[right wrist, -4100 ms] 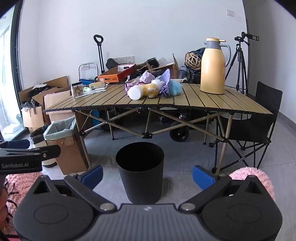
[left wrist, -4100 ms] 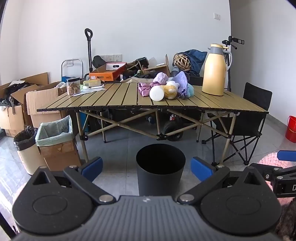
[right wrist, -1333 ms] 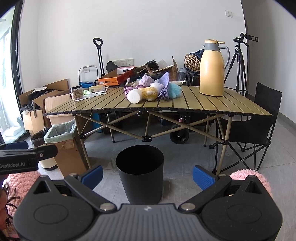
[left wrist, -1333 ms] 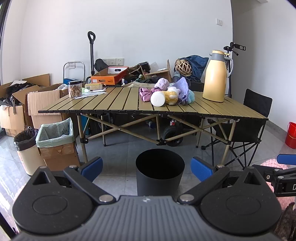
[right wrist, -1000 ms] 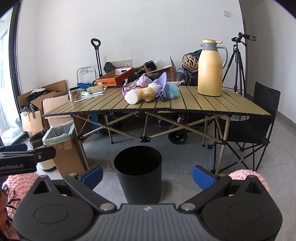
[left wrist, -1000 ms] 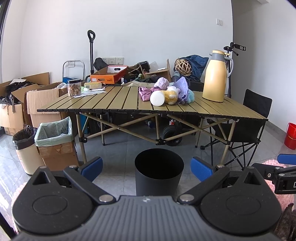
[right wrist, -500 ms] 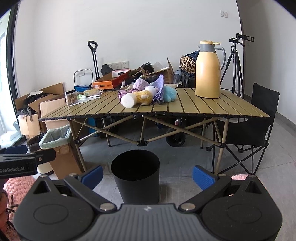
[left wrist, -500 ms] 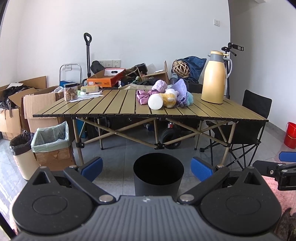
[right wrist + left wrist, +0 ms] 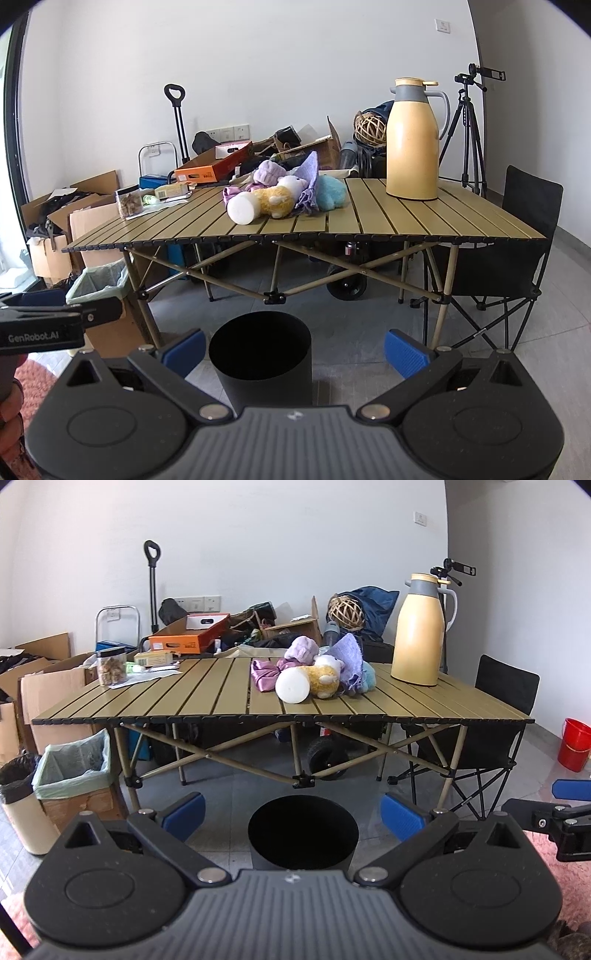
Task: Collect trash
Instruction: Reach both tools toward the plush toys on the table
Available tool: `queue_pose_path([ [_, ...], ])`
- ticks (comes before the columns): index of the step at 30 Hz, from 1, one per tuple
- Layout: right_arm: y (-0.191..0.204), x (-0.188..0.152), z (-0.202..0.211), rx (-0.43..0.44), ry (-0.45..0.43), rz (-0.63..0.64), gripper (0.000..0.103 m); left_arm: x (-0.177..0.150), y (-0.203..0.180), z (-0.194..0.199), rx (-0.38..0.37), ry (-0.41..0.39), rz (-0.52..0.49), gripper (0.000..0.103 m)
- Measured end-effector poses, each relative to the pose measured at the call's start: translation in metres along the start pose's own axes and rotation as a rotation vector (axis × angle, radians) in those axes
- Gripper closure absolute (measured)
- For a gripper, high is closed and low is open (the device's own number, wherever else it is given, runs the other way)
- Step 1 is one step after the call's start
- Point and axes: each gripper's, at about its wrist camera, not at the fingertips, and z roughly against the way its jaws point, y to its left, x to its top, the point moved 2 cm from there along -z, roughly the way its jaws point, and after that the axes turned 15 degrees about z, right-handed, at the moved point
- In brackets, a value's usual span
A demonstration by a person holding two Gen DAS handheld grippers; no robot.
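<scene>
Fingers of both grippers (image 9: 291, 814) (image 9: 294, 350) gape wide, empty; only the left view shows the red bucket (image 9: 575, 744).

White walls (image 9: 295, 535) enclose a room with a grey tiled floor (image 9: 369, 325). A slatted folding tabletop (image 9: 207, 698) stands on crossed metal legs, a black folding chair (image 9: 524, 236) at its right end. Open cardboard boxes (image 9: 44, 686) line the left wall, and daylight enters from the left.
</scene>
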Motion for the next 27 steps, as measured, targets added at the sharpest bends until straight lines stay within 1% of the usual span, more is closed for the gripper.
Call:
queue_pose_path([
  [10, -0.014, 0.018, -0.045, 0.001, -0.005, -0.012, 0.0, 0.019, -0.005, -0.049, -0.03, 0.023, -0.01, 0.0],
  [18, -0.022, 0.035, -0.09, 0.004, -0.019, -0.022, 0.0, 0.033, 0.0, -0.087, -0.018, 0.039, 0.006, 0.0],
  [23, -0.028, 0.053, -0.119, 0.005, -0.046, -0.022, 0.0, 0.049, 0.001, -0.11, -0.011, 0.023, 0.019, 0.0],
  [27, -0.031, 0.068, -0.145, 0.006, -0.062, -0.019, 0.0, 0.066, 0.005, -0.131, 0.01, 0.011, 0.041, 0.0],
])
